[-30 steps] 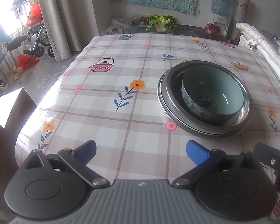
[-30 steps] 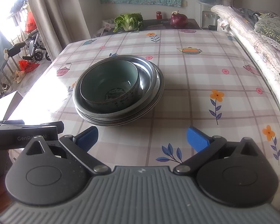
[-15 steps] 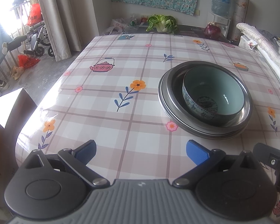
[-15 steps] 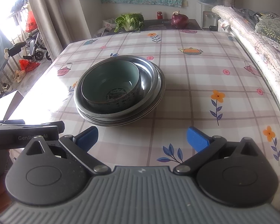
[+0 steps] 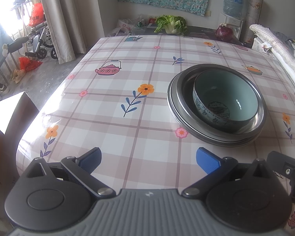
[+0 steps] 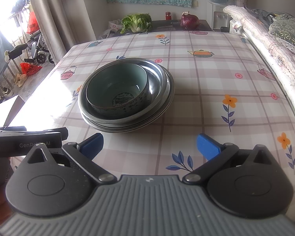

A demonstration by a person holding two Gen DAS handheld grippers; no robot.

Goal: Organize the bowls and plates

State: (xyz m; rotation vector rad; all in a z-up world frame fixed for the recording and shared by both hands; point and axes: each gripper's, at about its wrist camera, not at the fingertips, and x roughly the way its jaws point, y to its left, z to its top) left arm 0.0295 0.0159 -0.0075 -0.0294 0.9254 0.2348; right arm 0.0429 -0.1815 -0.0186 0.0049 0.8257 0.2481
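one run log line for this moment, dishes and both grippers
dishes: celadon green ceramic bowl nested in stacked round steel plates | left gripper: open, empty, short of stack | right gripper: open, empty | checked tablecloth

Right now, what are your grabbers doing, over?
Left gripper open, empty. Right gripper open, empty. Bowl nested in stacked metal plates ahead. Nothing between.
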